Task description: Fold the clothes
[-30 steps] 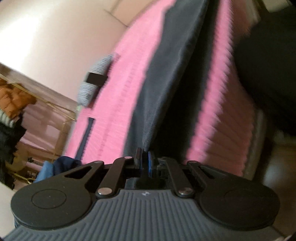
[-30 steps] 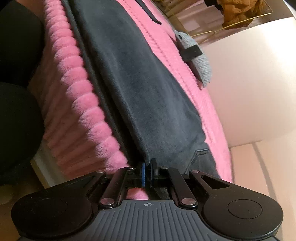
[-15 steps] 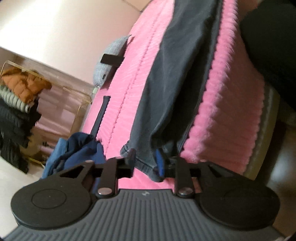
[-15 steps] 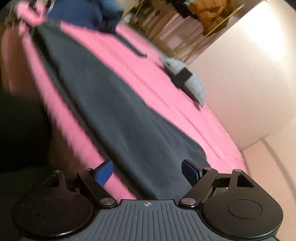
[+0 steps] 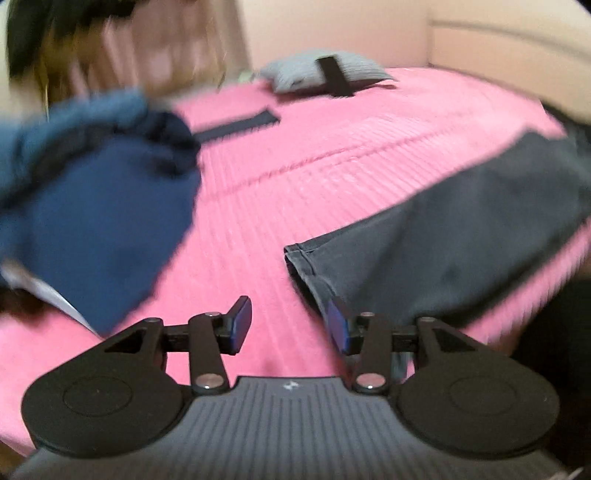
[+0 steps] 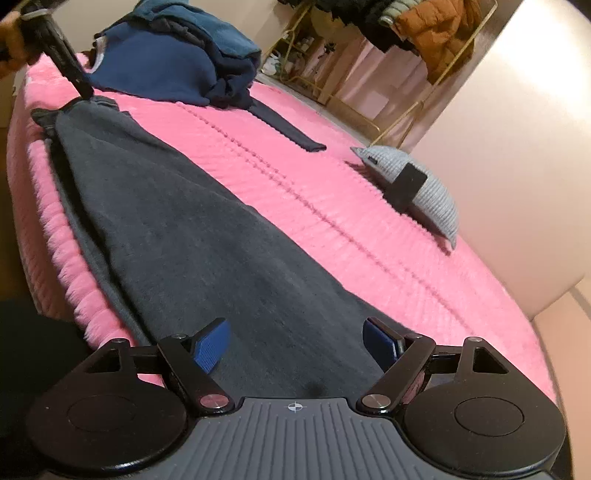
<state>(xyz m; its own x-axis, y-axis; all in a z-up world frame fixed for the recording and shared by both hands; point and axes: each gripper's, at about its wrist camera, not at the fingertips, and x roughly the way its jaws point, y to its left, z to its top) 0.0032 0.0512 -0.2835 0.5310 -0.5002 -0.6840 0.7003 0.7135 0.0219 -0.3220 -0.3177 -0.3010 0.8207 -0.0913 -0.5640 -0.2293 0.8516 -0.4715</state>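
Note:
Dark grey trousers (image 6: 192, 236) lie stretched flat along the near edge of the pink ribbed bedspread (image 6: 332, 192). My right gripper (image 6: 295, 343) is open and empty just above one end of them. My left gripper (image 5: 290, 325) is open and empty, its right pad beside the hemmed other end of the trousers (image 5: 461, 236). In the right wrist view the left gripper (image 6: 83, 94) shows at the far end of the trousers.
A pile of dark blue clothes (image 6: 173, 62) sits at the bed's far end, also in the left wrist view (image 5: 99, 221). A dark strap (image 6: 284, 127) lies mid-bed. A grey knitted cushion (image 6: 417, 184) lies near the wall. A clothes rack (image 6: 424, 33) stands beyond.
Both grippers have opened and let go of the trousers, which now lie flat on the bed. Both cameras have swung to look across the bed.

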